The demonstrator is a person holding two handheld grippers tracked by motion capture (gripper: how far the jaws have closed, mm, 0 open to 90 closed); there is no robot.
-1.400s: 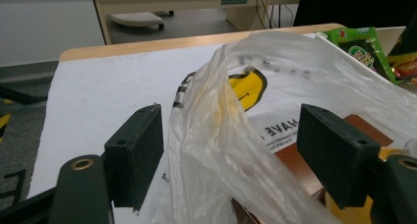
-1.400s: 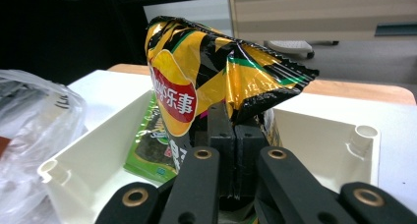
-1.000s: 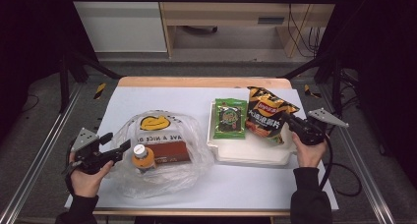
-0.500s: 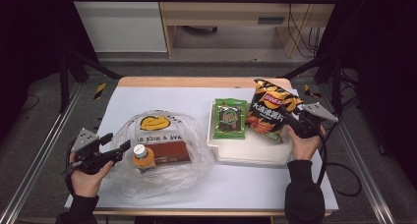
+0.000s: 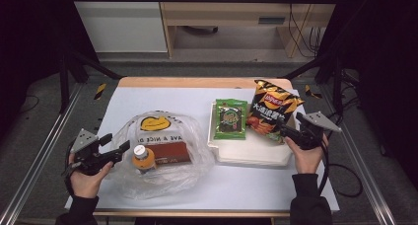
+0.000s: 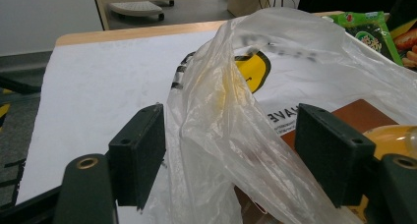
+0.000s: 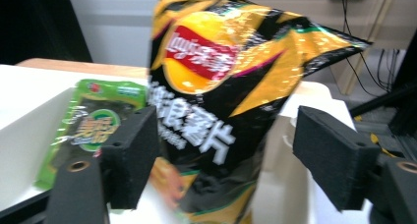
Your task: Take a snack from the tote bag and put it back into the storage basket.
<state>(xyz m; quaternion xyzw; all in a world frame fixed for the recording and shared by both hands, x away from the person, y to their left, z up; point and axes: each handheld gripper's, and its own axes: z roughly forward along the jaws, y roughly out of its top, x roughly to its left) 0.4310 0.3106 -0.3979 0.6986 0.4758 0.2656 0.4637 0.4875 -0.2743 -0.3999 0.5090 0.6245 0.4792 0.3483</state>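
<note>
A: Starting at the right gripper (image 7: 223,150): we are seeing its jaws standing wide, having just been opening. The chip bag (image 7: 221,101) is standing between the pads, brushing the left one, but they are not pressing on it.

B: In the high view we are placing that chip bag (image 5: 272,109) at centre right of the frame, leaning in the white tray (image 5: 246,153), with the green seaweed packet (image 5: 230,119) lying flat just to its left. The right gripper (image 5: 285,132) is sitting at the bag's lower right corner.

A: Our worry: the bag is standing tall on a narrow base. If we are pulling the gripper back with a pad dragging on the foil, it is likely tipping over onto the green packet, or off the tray rim.

B: On to the left gripper (image 6: 228,150). Its jaws are also standing wide, with a fold of the clear plastic bag (image 6: 236,111) rising between them, touching the left pad but not clamped.

A: High view puts the left gripper (image 5: 118,148) at lower left, at the plastic bag's (image 5: 162,173) edge. The orange-capped bottle (image 5: 142,156) and a brown box (image 5: 170,152) are lying inside.

B: Risk there: closing on a thin fold, we are probably slipping or tearing the film, and the bottle is free to roll.
</note>
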